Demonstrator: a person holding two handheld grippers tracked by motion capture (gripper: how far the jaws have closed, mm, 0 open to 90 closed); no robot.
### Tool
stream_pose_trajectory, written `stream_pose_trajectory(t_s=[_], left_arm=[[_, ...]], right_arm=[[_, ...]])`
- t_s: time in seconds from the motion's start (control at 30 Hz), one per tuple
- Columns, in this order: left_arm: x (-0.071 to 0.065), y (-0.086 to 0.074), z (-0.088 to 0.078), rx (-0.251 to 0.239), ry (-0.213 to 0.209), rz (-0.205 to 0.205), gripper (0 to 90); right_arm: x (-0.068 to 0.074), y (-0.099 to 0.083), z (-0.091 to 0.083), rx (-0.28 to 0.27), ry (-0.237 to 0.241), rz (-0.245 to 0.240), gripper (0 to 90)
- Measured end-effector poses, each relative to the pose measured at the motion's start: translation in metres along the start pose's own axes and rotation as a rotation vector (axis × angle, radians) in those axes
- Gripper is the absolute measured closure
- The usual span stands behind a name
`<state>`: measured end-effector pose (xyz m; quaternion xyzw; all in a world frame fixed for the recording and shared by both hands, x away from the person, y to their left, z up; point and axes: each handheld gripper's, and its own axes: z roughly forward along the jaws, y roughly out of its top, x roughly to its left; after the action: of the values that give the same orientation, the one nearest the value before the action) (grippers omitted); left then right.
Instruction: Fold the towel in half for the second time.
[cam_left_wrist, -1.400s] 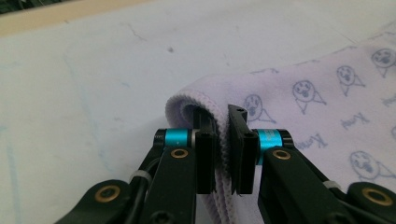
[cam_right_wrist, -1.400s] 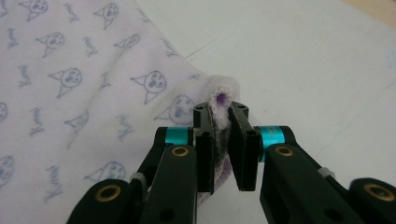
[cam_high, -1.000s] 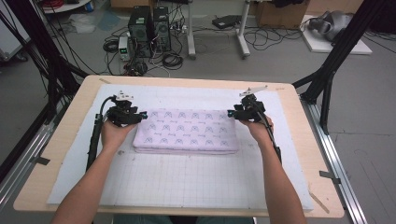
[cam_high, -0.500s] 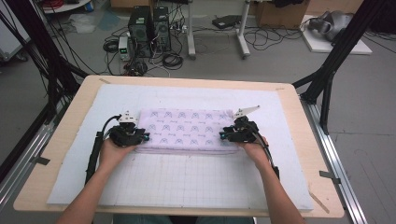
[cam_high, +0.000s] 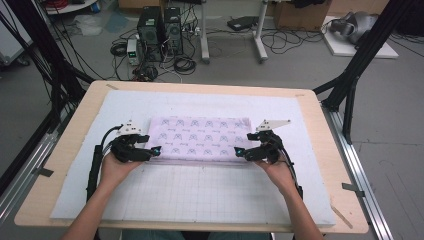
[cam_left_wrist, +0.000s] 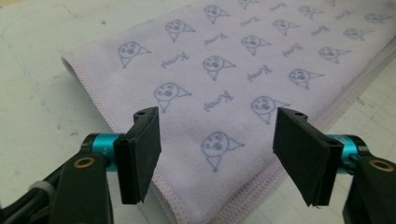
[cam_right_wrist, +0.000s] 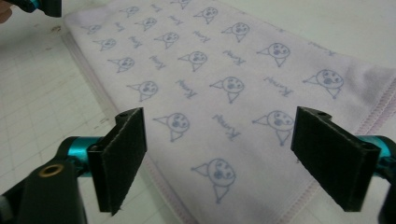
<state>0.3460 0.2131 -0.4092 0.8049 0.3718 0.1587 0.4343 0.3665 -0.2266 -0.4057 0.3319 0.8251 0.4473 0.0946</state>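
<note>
A pale lilac towel (cam_high: 202, 139) printed with small cartoon faces and script words lies folded into a long flat rectangle on a white gridded mat (cam_high: 200, 195) in the middle of the wooden bench (cam_high: 65, 150). No container is on the bench.

The left claw (cam_high: 156, 151) sits at the towel's near left corner, and the right claw (cam_high: 239, 151) sits at its near right corner, each held in one of the person's hands coming in from the near edge. In the left gripper view, the left claw (cam_left_wrist: 217, 154) hangs just above the stitched hem with its two black pads spread wide apart and nothing pinched between them. In the right gripper view, the right claw (cam_right_wrist: 238, 161) is likewise spread wide over the hem, gripping nothing; the towel lies below and between the pads, untouched by them.

Both claws have just been opening, with no cloth between the pads. A second ago the towel was a deeper rectangle with the claws at its far corners; now it is narrower from front to back, and both hands have come to the near edge.

Beyond the bench, computer towers (cam_high: 160, 27) and tangled cables (cam_high: 185, 62) sit on the grey floor.
</note>
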Motion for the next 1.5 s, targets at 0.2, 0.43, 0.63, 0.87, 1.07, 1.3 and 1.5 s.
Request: stream_pose_trajectory(t_s=[0.2, 0.43, 0.63, 0.87, 1.07, 1.3, 1.5], left_arm=[[-0.005, -0.011, -0.014, 0.015, 0.009, 0.006, 28.5], [-0.009, -0.02, -0.029, 0.004, 0.024, 0.026, 27.7], [-0.012, -0.028, -0.038, -0.012, 0.014, 0.016, 27.2], [-0.015, -0.032, -0.048, -0.037, 0.014, 0.015, 26.4], [-0.021, -0.038, -0.057, -0.05, 0.026, 0.029, 25.5], [-0.021, -0.047, -0.064, -0.05, 0.036, 0.024, 25.2], [-0.024, -0.05, -0.07, -0.063, 0.037, 0.028, 25.1]], right_arm=[[0.01, 0.001, -0.015, -0.018, -0.03, -0.038, 12.2], [0.013, -0.016, -0.027, -0.026, -0.045, -0.043, 12.2], [0.016, -0.027, -0.038, -0.033, -0.053, -0.044, 12.2], [0.018, -0.037, -0.055, -0.064, -0.068, -0.038, 12.0], [0.021, -0.046, -0.066, -0.068, -0.072, -0.038, 12.0], [0.025, -0.058, -0.076, -0.065, -0.095, -0.048, 12.0], [0.027, -0.066, -0.082, -0.072, -0.096, -0.03, 12.0]])
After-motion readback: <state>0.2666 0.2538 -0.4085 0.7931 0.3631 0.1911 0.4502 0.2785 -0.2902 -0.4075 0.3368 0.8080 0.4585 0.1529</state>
